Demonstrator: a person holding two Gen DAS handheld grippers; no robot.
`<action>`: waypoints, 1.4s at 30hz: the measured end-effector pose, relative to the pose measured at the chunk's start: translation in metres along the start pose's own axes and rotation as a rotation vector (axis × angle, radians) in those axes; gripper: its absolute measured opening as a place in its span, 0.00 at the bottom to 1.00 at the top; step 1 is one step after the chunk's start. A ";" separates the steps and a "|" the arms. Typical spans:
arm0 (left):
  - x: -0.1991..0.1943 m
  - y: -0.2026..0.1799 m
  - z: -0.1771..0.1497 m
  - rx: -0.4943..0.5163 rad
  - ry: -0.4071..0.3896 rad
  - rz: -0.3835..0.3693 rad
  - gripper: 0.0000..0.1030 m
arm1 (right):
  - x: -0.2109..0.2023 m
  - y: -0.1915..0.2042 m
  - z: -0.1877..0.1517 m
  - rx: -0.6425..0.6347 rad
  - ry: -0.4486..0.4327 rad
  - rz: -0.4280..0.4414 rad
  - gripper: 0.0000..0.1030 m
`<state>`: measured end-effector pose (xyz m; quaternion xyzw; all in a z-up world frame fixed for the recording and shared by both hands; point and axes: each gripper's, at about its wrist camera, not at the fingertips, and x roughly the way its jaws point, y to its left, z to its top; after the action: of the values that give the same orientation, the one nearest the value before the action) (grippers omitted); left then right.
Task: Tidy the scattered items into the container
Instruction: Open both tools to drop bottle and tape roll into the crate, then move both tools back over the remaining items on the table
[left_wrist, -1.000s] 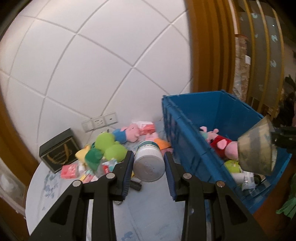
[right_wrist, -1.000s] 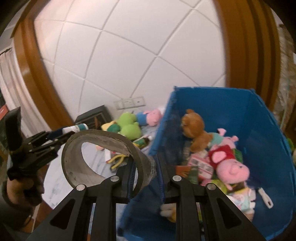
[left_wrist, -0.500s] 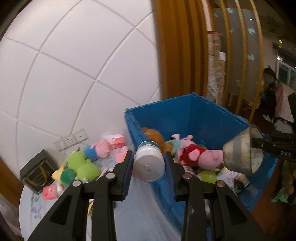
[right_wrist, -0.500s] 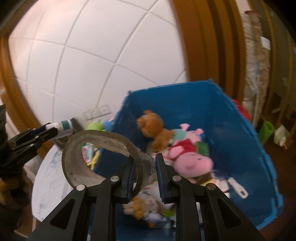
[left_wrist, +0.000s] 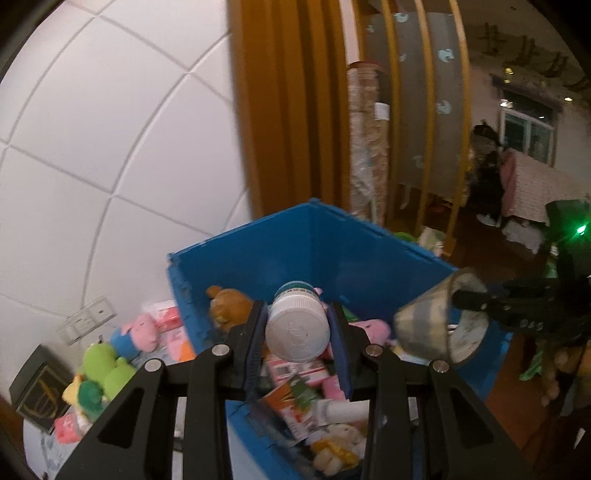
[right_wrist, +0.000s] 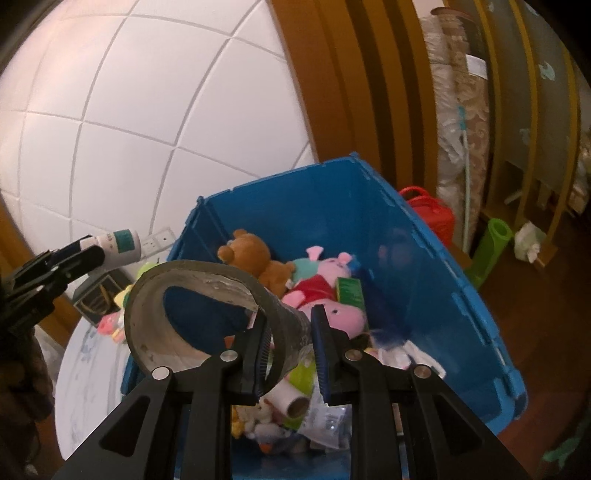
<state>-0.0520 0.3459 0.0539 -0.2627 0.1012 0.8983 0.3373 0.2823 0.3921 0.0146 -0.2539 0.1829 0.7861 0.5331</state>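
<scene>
Left gripper (left_wrist: 297, 334) jaws clench the stiff, probably light white bottle (left_wrist: 297, 328) across its smooth, likely slippery body, while right gripper (right_wrist: 289, 345) jaws pinch the rigid tape roll (right_wrist: 207, 314) through its wall, both above the blue bin (right_wrist: 436, 258).

A home: plush toys (right_wrist: 321, 291); rolled carpets (right_wrist: 461, 92).

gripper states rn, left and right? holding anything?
Left gripper: shut on the white bottle.
Right gripper: shut on the wall of the grey tape roll.
</scene>
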 end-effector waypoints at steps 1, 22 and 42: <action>0.001 -0.002 0.002 0.001 -0.003 -0.014 0.32 | -0.001 -0.001 0.000 0.003 -0.001 -0.004 0.22; -0.037 0.081 -0.065 -0.167 0.067 0.150 0.79 | 0.015 0.062 0.002 -0.101 -0.022 0.108 0.97; -0.156 0.234 -0.191 -0.363 0.123 0.396 0.79 | 0.056 0.272 -0.033 -0.357 0.022 0.315 0.97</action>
<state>-0.0303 0.0149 -0.0217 -0.3481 0.0081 0.9325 0.0958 0.0191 0.3165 -0.0406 -0.3210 0.0838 0.8766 0.3486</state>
